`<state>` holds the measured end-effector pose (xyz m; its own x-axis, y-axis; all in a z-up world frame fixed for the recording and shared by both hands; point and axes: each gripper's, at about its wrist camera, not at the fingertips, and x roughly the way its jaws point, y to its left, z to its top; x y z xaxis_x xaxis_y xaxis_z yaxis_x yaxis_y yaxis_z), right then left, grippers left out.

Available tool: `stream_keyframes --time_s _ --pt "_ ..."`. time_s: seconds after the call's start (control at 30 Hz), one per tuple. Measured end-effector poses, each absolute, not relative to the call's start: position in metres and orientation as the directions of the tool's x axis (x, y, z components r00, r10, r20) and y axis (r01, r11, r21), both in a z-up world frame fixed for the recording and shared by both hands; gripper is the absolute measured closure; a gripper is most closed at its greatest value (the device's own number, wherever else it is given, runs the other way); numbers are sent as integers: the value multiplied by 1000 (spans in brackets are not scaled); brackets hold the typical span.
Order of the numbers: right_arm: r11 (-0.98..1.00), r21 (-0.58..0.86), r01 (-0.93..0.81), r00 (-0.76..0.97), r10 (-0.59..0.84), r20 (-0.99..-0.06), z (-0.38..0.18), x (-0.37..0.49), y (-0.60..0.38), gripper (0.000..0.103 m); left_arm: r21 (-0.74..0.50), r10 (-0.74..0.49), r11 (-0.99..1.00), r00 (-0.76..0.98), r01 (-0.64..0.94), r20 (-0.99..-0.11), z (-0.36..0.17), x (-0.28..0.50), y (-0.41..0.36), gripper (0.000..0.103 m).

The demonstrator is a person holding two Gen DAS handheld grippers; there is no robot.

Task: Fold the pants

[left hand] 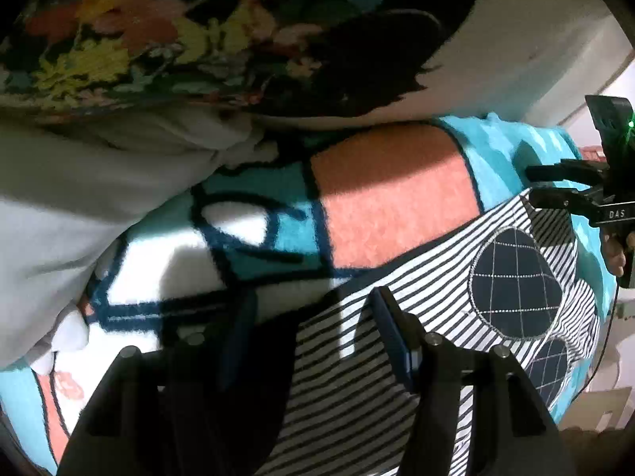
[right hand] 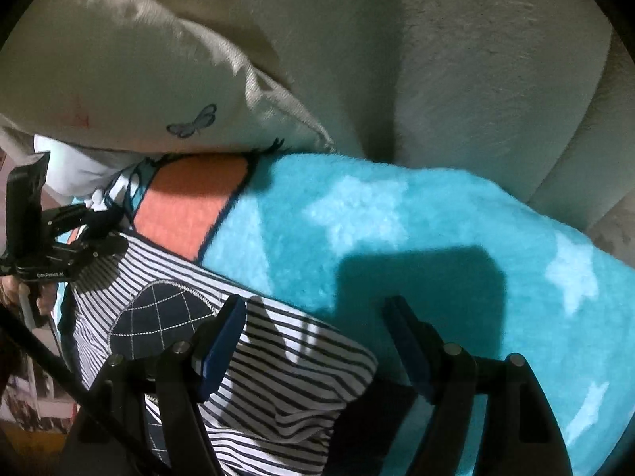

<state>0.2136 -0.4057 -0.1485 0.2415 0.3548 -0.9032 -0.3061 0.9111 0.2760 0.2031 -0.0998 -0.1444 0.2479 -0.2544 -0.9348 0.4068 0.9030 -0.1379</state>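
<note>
The pants (left hand: 357,380) are white with thin dark stripes and round navy patches (left hand: 512,285) stitched in a white grid. They lie flat on a fleece blanket (left hand: 393,206). My left gripper (left hand: 313,321) points steeply down over one end of them. It is open, and the fabric's edge lies below the gap without being pinched. My right gripper (right hand: 315,321) is open over the other end of the pants (right hand: 285,380): one finger above the stripes, the other above the turquoise blanket (right hand: 397,238). Each view shows the other gripper at its side edge.
A dark floral cushion (left hand: 158,39) and a pale pillow (left hand: 59,198) press on the blanket's far side. A cream pillow with a butterfly print (right hand: 139,91) and a beige upholstered back (right hand: 456,59) stand behind the right end. Turquoise blanket stretches to the right.
</note>
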Motion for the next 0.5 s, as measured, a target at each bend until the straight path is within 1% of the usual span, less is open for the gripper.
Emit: stream_keyframes --time_s 0.1,0.17,0.2,0.23,0.27,0.3,0.33,0.37,0.43,0.5 --pt "901 292 -320 232 374 -898 -148 212 -400 25 -134 -254 895 239 426 -937 -146 204 -104 44" --pt "892 299 -339 218 384 -897 -148 209 -393 29 -120 -243 889 231 443 -942 -147 201 -110 45" --pt "889 295 -351 214 382 -899 -148 208 -390 31 -104 -229 886 232 452 -945 -148 200 -114 56" --pt "885 280 -372 212 374 -903 -148 205 -384 41 -69 -203 881 243 468 -948 -147 197 -117 65" --pt "882 272 -384 208 370 -906 -147 203 -383 56 -65 -201 878 241 475 -949 -145 194 -116 90" --pt "880 266 -392 207 367 -907 -147 201 -382 65 -89 -219 876 225 475 -949 -145 194 -115 98" --pt "876 275 -395 196 373 -907 -147 200 -381 81 -107 -231 879 219 465 -948 -143 194 -114 98" --pt "876 288 -387 183 379 -907 -149 199 -381 90 -102 -228 880 224 465 -947 -142 194 -114 98" --pt "876 311 -368 179 395 -901 -149 198 -385 94 -94 -224 882 235 462 -946 -140 191 -114 98" --pt "877 322 -357 185 404 -896 -146 196 -390 95 -86 -221 884 247 460 -944 -135 188 -111 98"
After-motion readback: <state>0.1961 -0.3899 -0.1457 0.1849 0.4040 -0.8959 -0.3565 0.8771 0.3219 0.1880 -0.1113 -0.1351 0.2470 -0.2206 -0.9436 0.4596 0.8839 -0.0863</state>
